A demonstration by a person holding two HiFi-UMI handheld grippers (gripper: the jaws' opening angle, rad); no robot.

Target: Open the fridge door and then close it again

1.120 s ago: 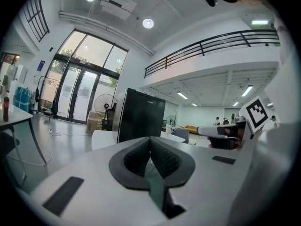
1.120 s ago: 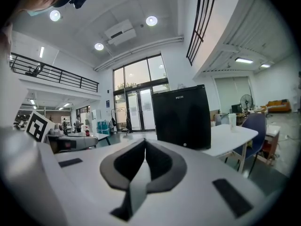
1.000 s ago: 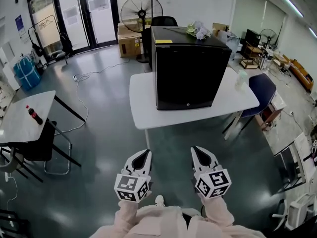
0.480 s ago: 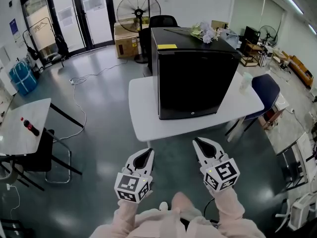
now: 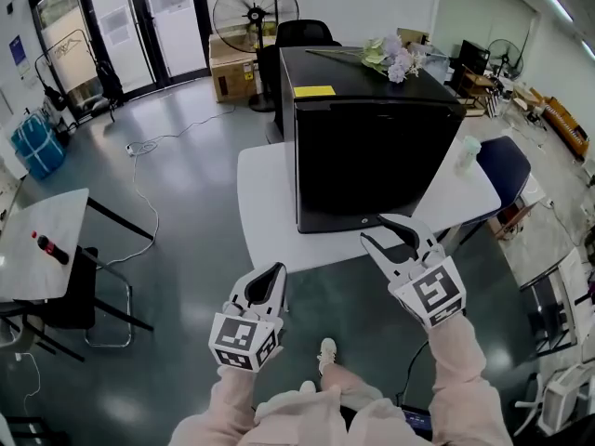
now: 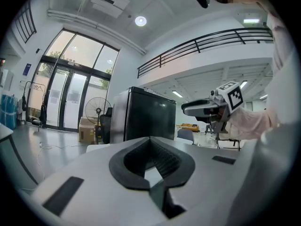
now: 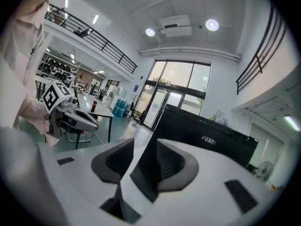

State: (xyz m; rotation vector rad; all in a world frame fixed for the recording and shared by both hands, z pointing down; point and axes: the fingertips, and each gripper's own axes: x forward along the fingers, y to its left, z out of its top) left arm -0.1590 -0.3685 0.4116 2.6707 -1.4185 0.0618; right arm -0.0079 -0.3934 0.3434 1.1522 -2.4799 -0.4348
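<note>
A black mini fridge [image 5: 372,147] stands on a white table [image 5: 265,212] with its door closed; it also shows in the left gripper view [image 6: 141,114] and the right gripper view [image 7: 207,135]. My right gripper [image 5: 383,230] hovers just before the table's front edge, below the door's lower right corner, rolled onto its side. Its jaws have just been opening and stand apart with nothing between them [image 7: 146,149]. My left gripper [image 5: 270,275] hangs lower and further left over the floor, short of the table, shut and empty [image 6: 151,147].
Flowers [image 5: 390,59] and a yellow sticker [image 5: 314,91] lie on the fridge top. A cup [image 5: 468,151] stands at the table's right end beside a blue chair [image 5: 493,170]. A fan [image 5: 256,12] and cardboard box [image 5: 228,68] stand behind. A side table with a bottle [image 5: 51,247] is left.
Both grippers have come closer to the fridge. The right one rose, rolled onto its side and went from shut to open. The left one stayed shut.
</note>
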